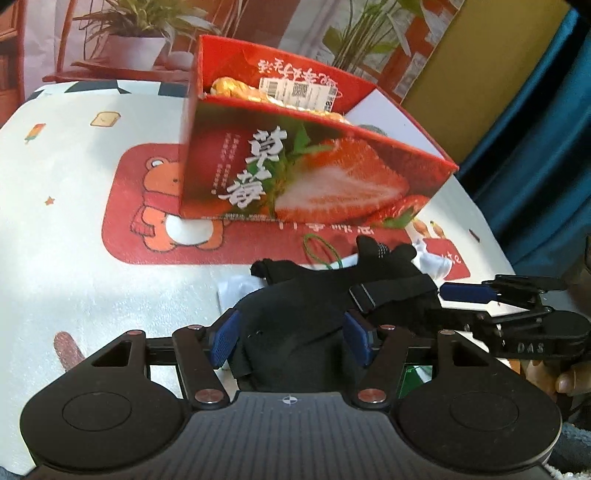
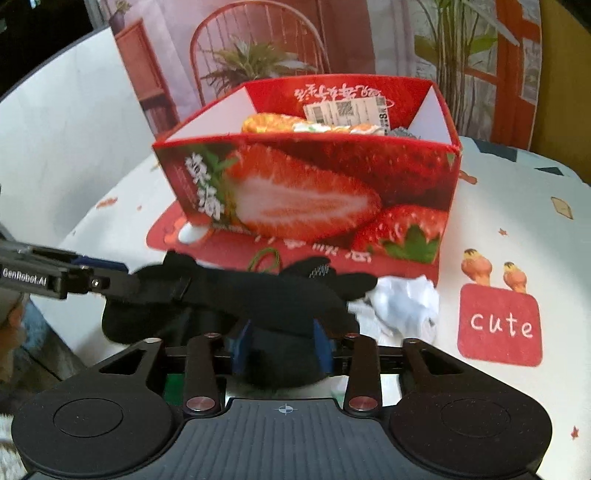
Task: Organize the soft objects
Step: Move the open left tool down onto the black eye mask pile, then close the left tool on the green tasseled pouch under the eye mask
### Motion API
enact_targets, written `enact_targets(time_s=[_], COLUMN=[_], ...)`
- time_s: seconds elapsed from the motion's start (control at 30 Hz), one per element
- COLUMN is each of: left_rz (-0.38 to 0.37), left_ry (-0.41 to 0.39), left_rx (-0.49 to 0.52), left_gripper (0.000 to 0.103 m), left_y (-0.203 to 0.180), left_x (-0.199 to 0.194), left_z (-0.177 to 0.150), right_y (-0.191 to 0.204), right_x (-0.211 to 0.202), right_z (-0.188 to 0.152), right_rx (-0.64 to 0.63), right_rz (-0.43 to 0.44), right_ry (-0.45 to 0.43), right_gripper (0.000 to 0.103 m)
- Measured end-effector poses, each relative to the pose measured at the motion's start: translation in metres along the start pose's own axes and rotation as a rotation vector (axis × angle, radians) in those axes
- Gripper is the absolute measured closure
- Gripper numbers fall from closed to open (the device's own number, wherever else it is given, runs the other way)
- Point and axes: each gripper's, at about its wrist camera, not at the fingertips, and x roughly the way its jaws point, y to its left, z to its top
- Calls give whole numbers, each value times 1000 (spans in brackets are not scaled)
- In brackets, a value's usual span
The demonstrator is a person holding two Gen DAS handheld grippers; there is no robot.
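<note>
White cartoon tablecloth (image 1: 74, 258); plant-print backdrop (image 1: 351, 33); left fingers (image 1: 223, 339) spread round black cloth (image 1: 295, 325); right fingers (image 2: 243, 345): grip unclear

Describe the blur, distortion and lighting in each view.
Left wrist view: fisheye bends the table edge; the box is fairly sharp; a soft shadow falls across the near cloth. Right wrist view: the black fabric and white wad are smeared; corners go dark.
</note>
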Motion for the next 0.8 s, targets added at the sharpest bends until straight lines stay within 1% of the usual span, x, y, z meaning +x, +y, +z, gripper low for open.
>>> enact_targets(time_s=[0.1, 0.17, 0.23, 0.37, 0.43, 0.53, 0.6, 0.67, 0.8], left_rz=[-10, -8, -7, -5, 1, 10, 18, 30, 46], left_ry=[23, 42, 45, 54, 59, 65, 66, 83, 88], left_rx=[-8, -3, 1, -23, -25, -35, -45, -57, -56], left_gripper=[33, 33, 33, 33, 31, 31, 32, 33, 36], left_y=[0, -1, -2, 3, 4, 4, 4, 5, 6], left_x=[7, 13, 15, 19, 22, 27, 29, 32, 37], left_z=[-4, -7, -8, -7, -8, -8, -7, -6, -3], right_y=[4, 3, 2, 3, 5, 8, 10, 13, 18], right_x=[2, 8, 12, 24, 27, 31, 35, 40, 47], right_z=[-4, -8, -10, -16, -17, -18, -19, -21, -25], right_rx=[-30, -26, -21, -15, -30, -63, -77, -117, -169], right_rz=[-36, -63, -67, -55, -63, -79, -94, -122, -161], right_ry=[21, 45, 58, 96, 93, 94, 97, 97, 72], right_gripper=[45, 40, 40, 40, 35, 33, 33, 33, 34])
